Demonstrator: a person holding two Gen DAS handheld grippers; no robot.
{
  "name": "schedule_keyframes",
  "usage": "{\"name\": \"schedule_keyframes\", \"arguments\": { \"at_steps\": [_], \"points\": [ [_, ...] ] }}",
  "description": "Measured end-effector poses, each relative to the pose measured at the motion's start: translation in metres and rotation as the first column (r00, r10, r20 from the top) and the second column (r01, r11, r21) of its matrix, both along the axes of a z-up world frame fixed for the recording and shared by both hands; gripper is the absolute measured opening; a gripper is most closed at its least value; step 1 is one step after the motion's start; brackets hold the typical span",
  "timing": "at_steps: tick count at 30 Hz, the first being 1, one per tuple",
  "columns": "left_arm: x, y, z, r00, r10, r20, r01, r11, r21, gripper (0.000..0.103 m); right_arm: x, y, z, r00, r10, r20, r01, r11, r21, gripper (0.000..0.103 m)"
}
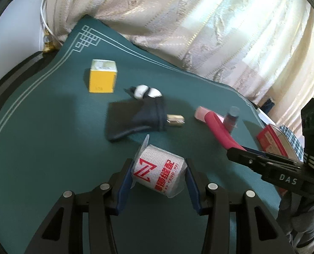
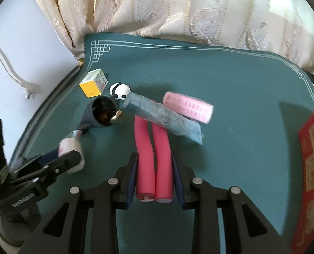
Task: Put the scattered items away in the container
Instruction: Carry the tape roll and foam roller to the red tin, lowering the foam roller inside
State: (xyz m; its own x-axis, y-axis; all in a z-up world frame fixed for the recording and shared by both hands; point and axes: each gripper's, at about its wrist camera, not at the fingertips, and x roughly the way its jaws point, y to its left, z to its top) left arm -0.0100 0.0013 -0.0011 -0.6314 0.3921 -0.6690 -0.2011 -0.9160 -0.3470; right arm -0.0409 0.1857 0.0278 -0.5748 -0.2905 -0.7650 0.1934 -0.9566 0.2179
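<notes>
My left gripper [image 1: 158, 163] is shut on a white roll with red print [image 1: 161, 174] in clear wrap, held just above the green mat [image 1: 51, 127]. Two pink foam rods [image 2: 145, 146] lie side by side between the pads of my right gripper [image 2: 154, 158], which is shut on them; their far ends sit under a blue-grey wrapped tube [image 2: 163, 116]. A pink hair roller [image 2: 188, 106], a panda figure [image 2: 120, 91], a yellow box [image 2: 93, 82] and a dark pouch [image 2: 102, 114] with a gold item [image 1: 175, 120] at its mouth lie scattered on the mat.
A red box [image 2: 311, 169] stands at the mat's right edge. Cream curtains [image 2: 178, 10] hang along the far side. In the left wrist view the right gripper [image 1: 241, 153] comes in from the right, close to the foam rods [image 1: 218, 131].
</notes>
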Motion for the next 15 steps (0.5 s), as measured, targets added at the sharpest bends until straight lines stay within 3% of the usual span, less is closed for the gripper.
{"name": "schedule_keyframes", "arguments": {
  "at_steps": [6,15],
  "points": [
    [0.015,0.016,0.003,0.999,-0.040,0.015,0.040,0.999,0.030,0.049,0.029,0.014,0.015,0.999,-0.020,-0.031,0.019,0.999,-0.042,0.034],
    [0.039,0.055,0.018,0.993,-0.121,-0.002,0.121,0.993,0.018,0.049,0.059,0.046,0.027,0.995,-0.075,-0.066,0.071,0.996,-0.058,0.034]
  ]
}}
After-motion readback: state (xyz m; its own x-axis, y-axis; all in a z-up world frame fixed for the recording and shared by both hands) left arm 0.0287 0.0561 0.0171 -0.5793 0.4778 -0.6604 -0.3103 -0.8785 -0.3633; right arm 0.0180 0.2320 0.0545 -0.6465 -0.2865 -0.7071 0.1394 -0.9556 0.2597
